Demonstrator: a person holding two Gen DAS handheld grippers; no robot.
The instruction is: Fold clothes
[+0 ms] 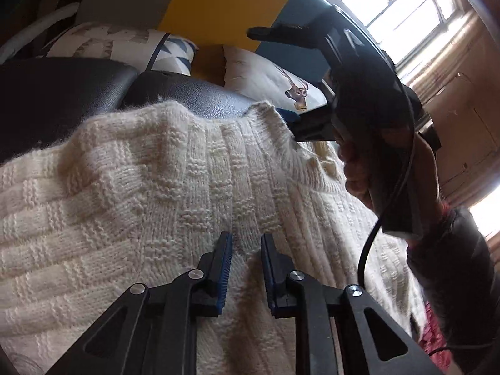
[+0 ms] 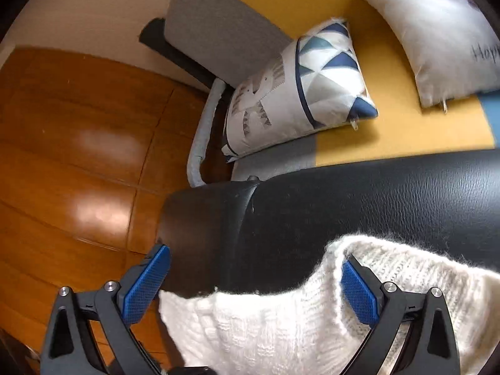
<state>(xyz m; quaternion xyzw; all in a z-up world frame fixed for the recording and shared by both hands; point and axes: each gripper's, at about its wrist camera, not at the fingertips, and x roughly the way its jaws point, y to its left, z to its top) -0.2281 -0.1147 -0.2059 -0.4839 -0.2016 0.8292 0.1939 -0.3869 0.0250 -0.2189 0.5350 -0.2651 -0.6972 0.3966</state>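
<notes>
A cream knitted sweater [image 1: 162, 193] lies spread over a black leather seat [image 1: 56, 93]. My left gripper [image 1: 246, 240] hovers just over the sweater's middle, jaws a little apart with knit showing between them; nothing is clamped. In the left wrist view the right gripper [image 1: 281, 75] is held by a hand at the sweater's far right corner, jaws wide open. In the right wrist view my right gripper [image 2: 254, 264] is wide open, and a sweater corner [image 2: 281, 322] lies between the pads [image 2: 359, 293] on the black seat [image 2: 375, 203].
A triangle-patterned pillow [image 2: 300, 93] and a white pillow [image 2: 443, 31] lie on a yellow and grey sofa [image 2: 390, 125] behind the seat. A deer-print pillow [image 1: 272, 81] lies beyond the sweater. Wooden floor [image 2: 78, 143] is left of the seat. A bright window [image 1: 390, 3] is at upper right.
</notes>
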